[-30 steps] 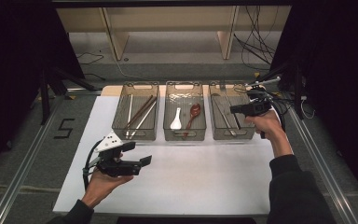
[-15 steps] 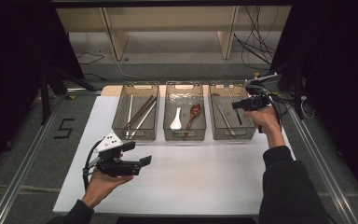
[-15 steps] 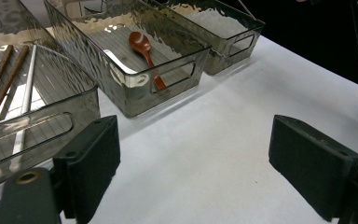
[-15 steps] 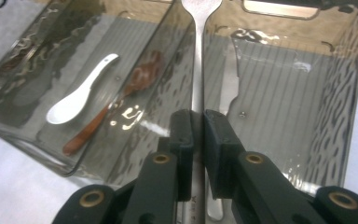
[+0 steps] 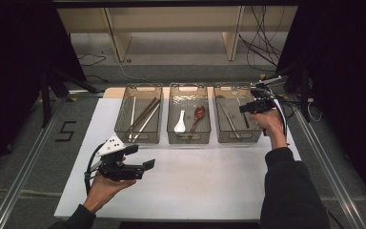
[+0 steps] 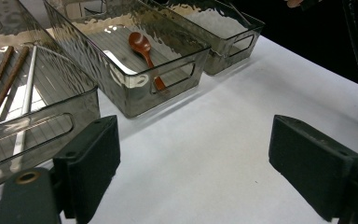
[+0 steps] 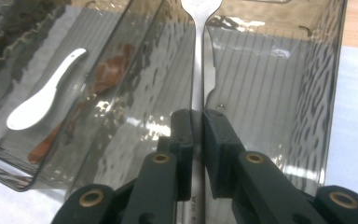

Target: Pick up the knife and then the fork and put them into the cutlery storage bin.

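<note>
Since a second ago my right gripper [image 5: 246, 108] has drifted a little lower and inward over the right-hand bin [image 5: 256, 139], the one nearest the table's right edge, while my left gripper [image 5: 143, 159] has stayed put near the front-left of the white mat [image 5: 209, 186]. In the right gripper view my jaws are clamped on the flat handle of a metal fork [image 7: 198, 51], its handle running straight up between the pads and its neck reaching the bin's far end. I judge the fork is being lowered into this bin, beside the metal cutlery [image 5: 228, 121] already lying there, so the next thing is to let it settle on the ribbed floor before letting go. My left jaws stand wide apart with nothing between them, facing the middle bin [image 6: 135, 88] with its brown spoon [image 6: 144, 51].
</note>
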